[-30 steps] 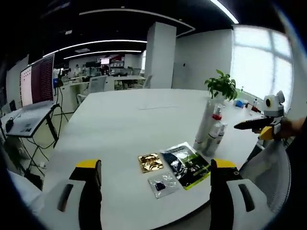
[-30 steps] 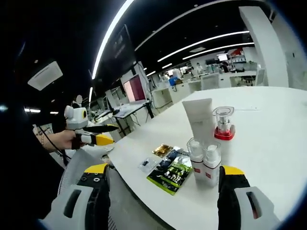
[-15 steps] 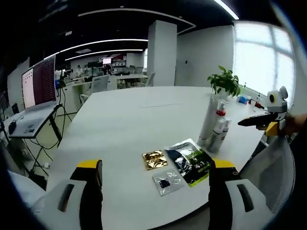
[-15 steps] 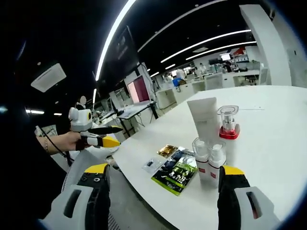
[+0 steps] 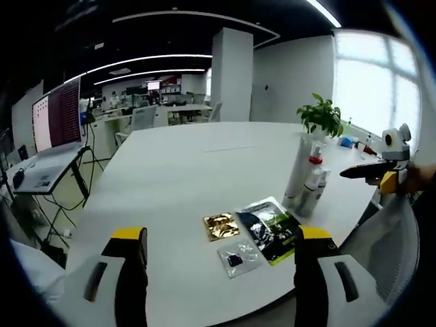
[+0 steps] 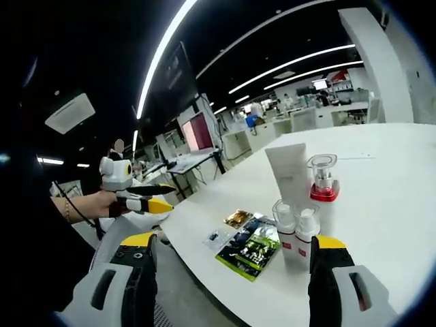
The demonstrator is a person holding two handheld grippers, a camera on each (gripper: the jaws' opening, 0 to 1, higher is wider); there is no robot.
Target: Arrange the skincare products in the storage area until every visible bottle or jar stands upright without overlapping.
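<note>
On the white table [image 5: 170, 170] a white tube [image 5: 298, 169], a pump bottle with a red collar [image 5: 314, 159] and two small white bottles [image 5: 310, 194] stand upright in a tight group at the right. My left gripper [image 5: 219, 236] is open and empty, held off the table's near edge. In the right gripper view the same tube [image 6: 289, 174], pump bottle [image 6: 322, 181] and small bottles [image 6: 297, 230] stand just ahead of my right gripper [image 6: 234, 242], which is open and empty. Each gripper shows in the other's view: right gripper [image 5: 371, 172], left gripper [image 6: 146, 199].
A gold sachet [image 5: 221, 225], a green-black sachet [image 5: 271, 229] and a small clear sachet [image 5: 237, 258] lie flat beside the bottles. A potted plant [image 5: 322, 117] stands behind them. A mesh chair [image 5: 381, 245] is at the right, a monitor [image 5: 58, 116] on a side desk.
Both views have shifted slightly with the hands. The bottles and sachets have not moved, and both grippers stay open.
</note>
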